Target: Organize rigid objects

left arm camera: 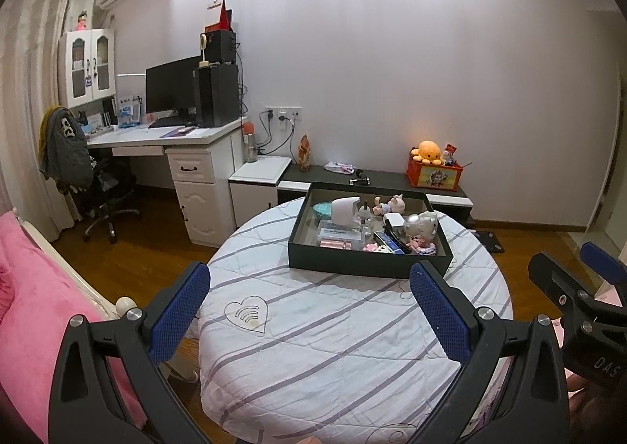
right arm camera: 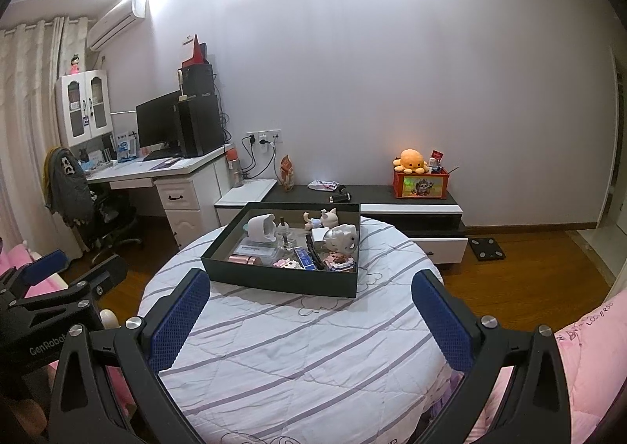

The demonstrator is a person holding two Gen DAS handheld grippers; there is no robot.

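**Both tools spread above the round worktop**

My left tool (left arm camera: 309, 303) and right tool (right arm camera: 311, 307) hang with fingers wide apart, gripping nothing. The dark box (left arm camera: 352, 263) sits on the far half of the striped worktop (left arm camera: 313, 346), holding a white cat figurine (left arm camera: 421, 226), a white cup (left arm camera: 345, 211) on its side and small trinkets.

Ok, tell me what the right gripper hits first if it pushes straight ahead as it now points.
Probably the near wall of the dark box. The right gripper is open and empty, hovering above the striped tablecloth, aimed at that box; depth is unclear, so it might graze the cloth first.
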